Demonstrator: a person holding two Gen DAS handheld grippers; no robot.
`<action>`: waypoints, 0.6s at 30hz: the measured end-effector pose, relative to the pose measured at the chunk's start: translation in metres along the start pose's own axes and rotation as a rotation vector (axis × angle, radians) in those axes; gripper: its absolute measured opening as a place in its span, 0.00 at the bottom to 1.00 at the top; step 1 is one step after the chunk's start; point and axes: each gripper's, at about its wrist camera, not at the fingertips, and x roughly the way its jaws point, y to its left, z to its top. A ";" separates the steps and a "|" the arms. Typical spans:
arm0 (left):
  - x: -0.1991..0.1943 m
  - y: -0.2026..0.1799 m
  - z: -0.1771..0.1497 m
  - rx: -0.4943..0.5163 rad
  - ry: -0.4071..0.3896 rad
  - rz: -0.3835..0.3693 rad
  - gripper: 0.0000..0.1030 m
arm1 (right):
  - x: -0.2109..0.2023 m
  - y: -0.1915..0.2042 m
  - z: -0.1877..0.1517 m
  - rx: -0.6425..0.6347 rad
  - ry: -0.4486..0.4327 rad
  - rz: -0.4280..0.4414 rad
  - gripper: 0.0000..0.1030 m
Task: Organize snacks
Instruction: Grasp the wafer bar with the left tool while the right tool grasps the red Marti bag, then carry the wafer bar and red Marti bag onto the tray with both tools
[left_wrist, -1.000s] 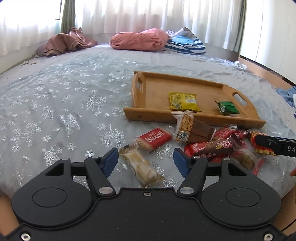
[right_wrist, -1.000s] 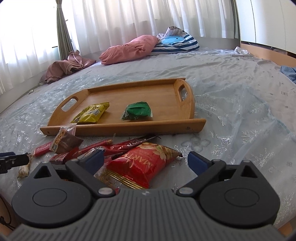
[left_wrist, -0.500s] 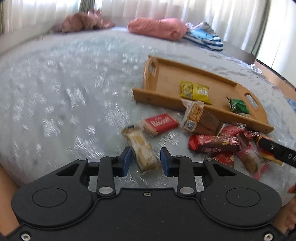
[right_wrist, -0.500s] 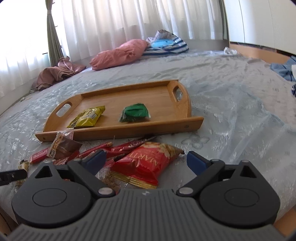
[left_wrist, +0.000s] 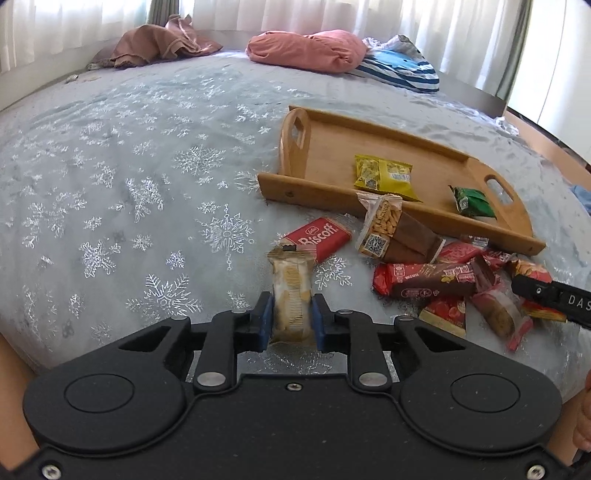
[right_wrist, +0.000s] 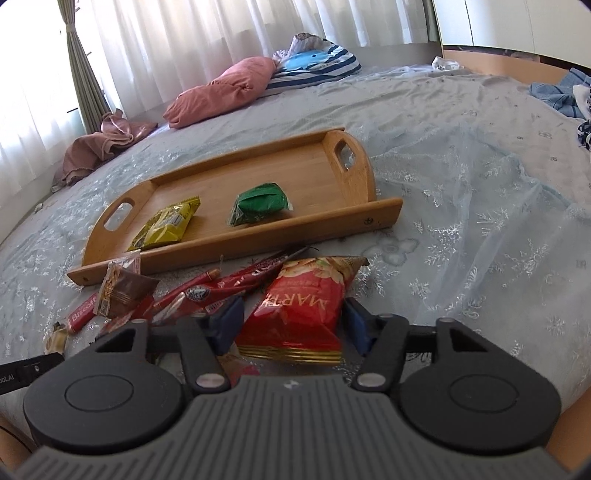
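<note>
My left gripper (left_wrist: 290, 320) is shut on a beige wafer pack (left_wrist: 290, 291) that lies on the bed. My right gripper (right_wrist: 293, 325) has its blue pads on both sides of a red chips bag (right_wrist: 301, 308), closing on it, the pads at or near its edges. A wooden tray (left_wrist: 321, 147) holds a yellow pack (left_wrist: 384, 175) and a green pack (left_wrist: 471, 201); it also shows in the right wrist view (right_wrist: 321, 177). A red Biscoff pack (left_wrist: 317, 236), a brown nut pack (left_wrist: 397, 232) and several red bars (left_wrist: 424, 282) lie before the tray.
The bed has a pale blue snowflake cover (left_wrist: 147, 184). A pink pillow (left_wrist: 306, 50), a striped pillow (left_wrist: 402, 70) and brown cloth (left_wrist: 155, 46) lie at the far end. Blue clothes (right_wrist: 561, 94) lie at the right. The bed's near edge is just below both grippers.
My left gripper closed on the wafer pack, which was between open fingers before. My right gripper narrowed from wide open around the red chips bag and moved closer to it.
</note>
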 end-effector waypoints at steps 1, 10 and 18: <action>-0.001 0.000 0.000 0.004 -0.001 -0.003 0.20 | -0.001 -0.001 0.000 -0.004 -0.002 0.002 0.59; -0.010 -0.002 0.008 0.018 -0.010 -0.046 0.20 | -0.012 -0.002 0.001 -0.060 -0.014 0.002 0.56; -0.016 -0.007 0.026 0.048 -0.045 -0.072 0.20 | -0.023 -0.006 0.008 -0.098 -0.055 -0.007 0.53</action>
